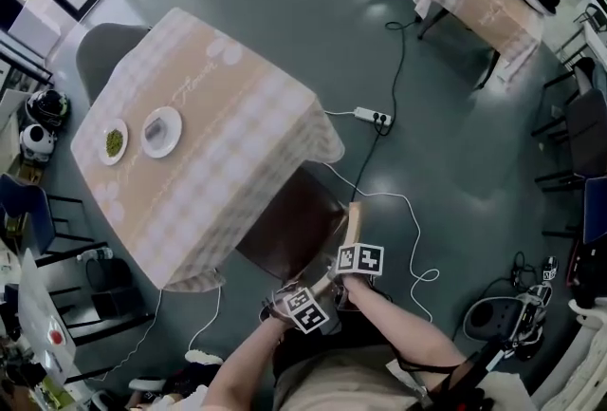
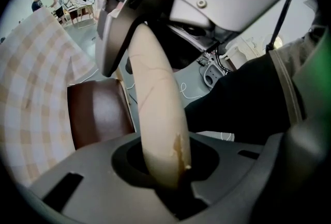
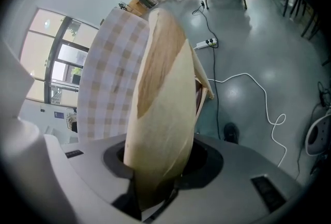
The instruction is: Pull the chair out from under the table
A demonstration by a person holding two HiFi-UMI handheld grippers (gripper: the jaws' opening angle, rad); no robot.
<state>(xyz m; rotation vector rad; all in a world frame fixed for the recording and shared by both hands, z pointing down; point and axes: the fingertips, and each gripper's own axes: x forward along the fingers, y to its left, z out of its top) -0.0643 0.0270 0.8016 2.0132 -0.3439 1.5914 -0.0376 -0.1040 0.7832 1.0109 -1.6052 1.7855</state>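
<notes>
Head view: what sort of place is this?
Probably a lab or test hall staged as a dining area: checked-cloth table with a chair, a power strip and loose cables on bare grey floor, a second table piled with gear.

Table [image 1: 218,139] hems chair [image 1: 289,224] front; floor [image 1: 474,162] beside open save power strip [image 1: 372,117].

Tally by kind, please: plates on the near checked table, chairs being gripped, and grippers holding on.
Small round white plates on the beige checked tablecloth: 2
Brown-seated chair with pale wooden backrest: 1
Grippers shut on the backrest, left gripper and right gripper: 2
Total: 5
</notes>
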